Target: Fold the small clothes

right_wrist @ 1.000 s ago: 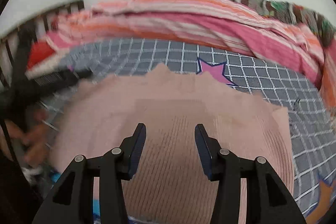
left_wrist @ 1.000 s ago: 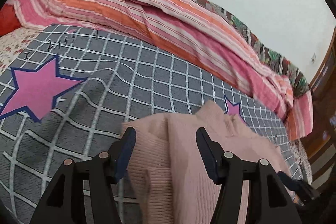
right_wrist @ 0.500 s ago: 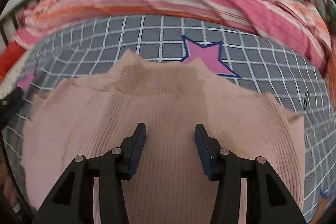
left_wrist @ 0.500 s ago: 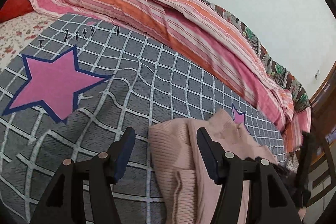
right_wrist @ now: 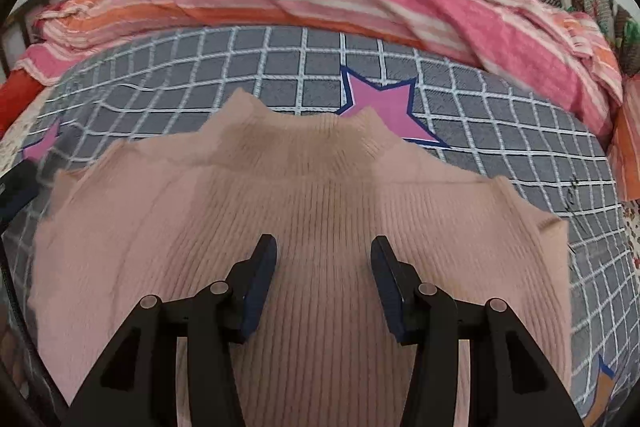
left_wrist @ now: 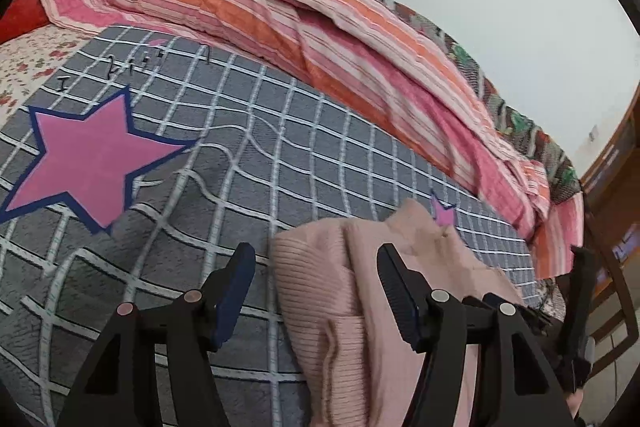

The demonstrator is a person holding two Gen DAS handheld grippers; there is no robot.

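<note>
Bedding first: our grey checked star-print blanket carries the pink ribbed knit sweater, now spread flatter than a second ago. Right gripper and left gripper hover spread, empty, ready for folding.

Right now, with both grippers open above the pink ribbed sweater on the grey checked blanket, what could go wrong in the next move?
1. The left gripper straddles the bunched folded edge of the pink ribbed sweater; closing there may catch several layers and skew the fold.
2. The right gripper hovers over flat mid-body knit, where it could pinch the grey checked blanket too.
</note>
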